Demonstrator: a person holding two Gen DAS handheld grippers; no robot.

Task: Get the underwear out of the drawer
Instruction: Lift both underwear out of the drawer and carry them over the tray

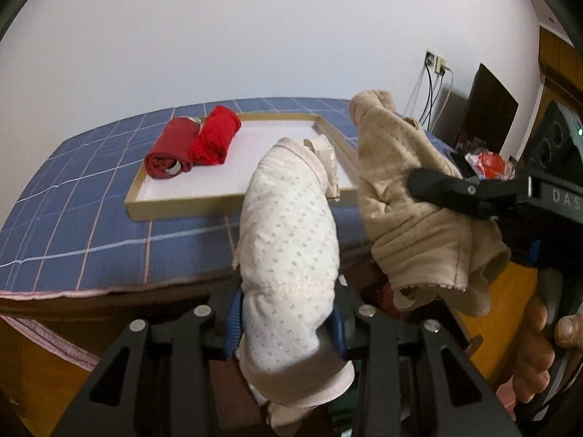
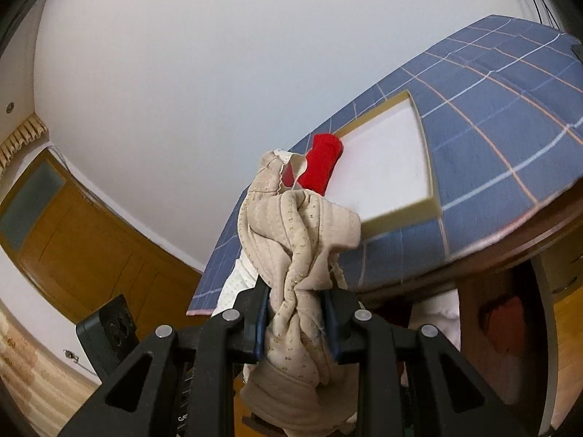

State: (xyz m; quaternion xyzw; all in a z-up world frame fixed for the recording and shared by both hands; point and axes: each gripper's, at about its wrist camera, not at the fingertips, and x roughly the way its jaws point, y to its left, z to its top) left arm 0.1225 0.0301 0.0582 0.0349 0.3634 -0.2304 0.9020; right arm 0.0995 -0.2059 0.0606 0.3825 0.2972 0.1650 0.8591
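Pale underwear roll (image 1: 288, 255) lengthwise, pointing forward

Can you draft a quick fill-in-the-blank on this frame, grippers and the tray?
1. The left gripper is shut on a rolled ____ dotted fabric garment.
2. The right gripper is shut on a crumpled ____ fabric garment.
3. The shallow cardboard tray with the white floor holds ____ rolled red garments.
4. The tray sits on a ____ checked cloth.

Missing words: white; beige; two; blue
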